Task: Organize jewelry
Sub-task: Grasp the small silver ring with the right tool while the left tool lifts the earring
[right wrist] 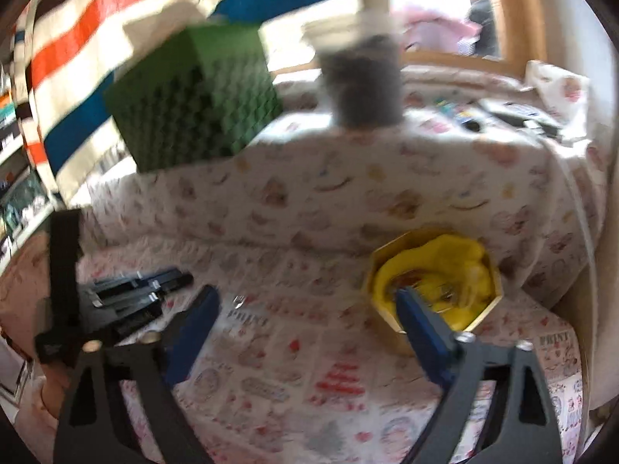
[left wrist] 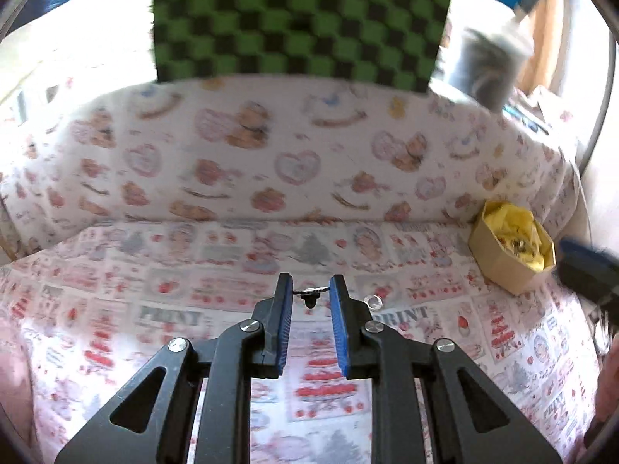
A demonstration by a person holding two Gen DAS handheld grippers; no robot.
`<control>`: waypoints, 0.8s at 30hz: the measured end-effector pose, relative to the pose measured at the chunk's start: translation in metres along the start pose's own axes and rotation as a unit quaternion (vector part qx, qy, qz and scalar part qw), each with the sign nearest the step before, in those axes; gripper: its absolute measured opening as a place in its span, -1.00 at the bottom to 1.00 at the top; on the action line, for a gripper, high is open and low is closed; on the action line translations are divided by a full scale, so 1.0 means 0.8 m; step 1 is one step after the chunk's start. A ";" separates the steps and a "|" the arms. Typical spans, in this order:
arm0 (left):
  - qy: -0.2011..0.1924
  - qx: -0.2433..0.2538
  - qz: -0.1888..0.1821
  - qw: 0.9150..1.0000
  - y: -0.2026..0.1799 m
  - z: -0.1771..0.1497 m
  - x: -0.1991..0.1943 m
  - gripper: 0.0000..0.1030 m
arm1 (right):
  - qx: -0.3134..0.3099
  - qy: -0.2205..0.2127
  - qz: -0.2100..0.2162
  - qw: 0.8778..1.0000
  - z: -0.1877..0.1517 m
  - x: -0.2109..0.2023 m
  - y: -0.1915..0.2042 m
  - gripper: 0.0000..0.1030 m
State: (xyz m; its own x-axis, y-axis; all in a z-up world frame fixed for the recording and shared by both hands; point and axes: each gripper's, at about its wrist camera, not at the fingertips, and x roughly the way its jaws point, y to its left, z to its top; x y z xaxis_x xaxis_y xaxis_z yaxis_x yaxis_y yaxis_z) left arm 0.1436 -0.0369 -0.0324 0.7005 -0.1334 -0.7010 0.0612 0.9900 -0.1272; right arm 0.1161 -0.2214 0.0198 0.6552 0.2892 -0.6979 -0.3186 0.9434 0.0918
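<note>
My left gripper (left wrist: 309,284) is shut on a small silver jewelry piece (left wrist: 310,291) with a dark drop hanging below it, held just above the printed cloth (left wrist: 317,382). A small clear ring-like piece (left wrist: 373,301) lies on the cloth just right of the fingertips, and shows as a clear ring-like piece (right wrist: 239,301) in the right wrist view. An octagonal cardboard box (left wrist: 495,261) lined in yellow holds some jewelry at the right. My right gripper (right wrist: 305,301) stands open and empty beside this box (right wrist: 371,270), its right finger overlapping the box's near side. The left gripper (right wrist: 174,276) lies to its left.
Behind the work area rises a cloth-covered ledge (left wrist: 294,154) with a green checkered block (left wrist: 301,19) and a grey blurred object (left wrist: 487,69) on top. A striped cloth (right wrist: 77,38) hangs at the far left. A hand (left wrist: 611,379) shows at the right edge.
</note>
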 end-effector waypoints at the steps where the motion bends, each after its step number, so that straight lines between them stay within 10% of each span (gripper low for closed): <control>1: -0.007 -0.009 -0.003 1.000 0.006 0.004 -0.007 -0.64 | -0.005 0.023 0.005 1.000 0.001 0.012 0.009 0.21; 11: -0.042 -0.031 0.043 0.998 0.064 0.019 -0.024 -0.64 | -0.047 0.143 -0.016 0.988 0.009 0.128 0.082 -0.40; 24: -0.058 -0.079 0.069 0.993 0.111 0.024 -0.024 -0.64 | -0.061 0.138 -0.066 0.986 0.010 0.179 0.115 -0.65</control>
State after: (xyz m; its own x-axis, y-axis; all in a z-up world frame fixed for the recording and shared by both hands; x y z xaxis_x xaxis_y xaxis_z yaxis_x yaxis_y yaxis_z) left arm 0.1494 0.0545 -0.0169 0.7717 0.0187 -0.6357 -0.1467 0.9779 -0.1493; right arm 0.1861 -0.0916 -0.0661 0.4909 0.0950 -0.8660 -0.3344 0.9385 -0.0865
